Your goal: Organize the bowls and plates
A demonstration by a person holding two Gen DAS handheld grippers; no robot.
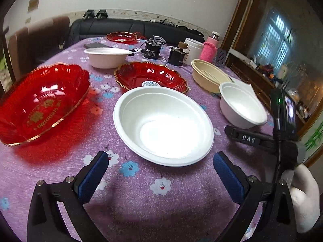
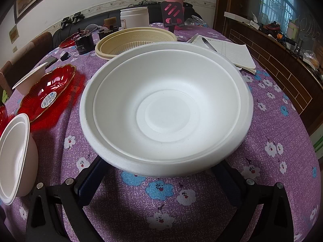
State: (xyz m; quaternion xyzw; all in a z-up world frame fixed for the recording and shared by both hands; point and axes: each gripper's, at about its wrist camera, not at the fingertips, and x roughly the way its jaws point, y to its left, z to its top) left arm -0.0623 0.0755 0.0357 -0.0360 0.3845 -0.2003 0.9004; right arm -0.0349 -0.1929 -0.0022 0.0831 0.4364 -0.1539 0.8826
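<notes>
R gripper [image 2: 161,173] sits w/ its fingers spread wide either side of a white foam bowl [image 2: 165,104], whether gripping it can't tell, while L gripper [image 1: 160,170], wide open & empty, faces another white bowl [image 1: 163,125] straight ahead on the tablecloth [image 1: 141,197].

White bowl [image 2: 165,109] between the right claw [image 2: 161,173] fingers — purple tablecloth [image 2: 282,141] beneath.

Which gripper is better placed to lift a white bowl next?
Right. The right gripper has its fingers already under a white bowl's rim; the left gripper is open, short of its bowl.
</notes>
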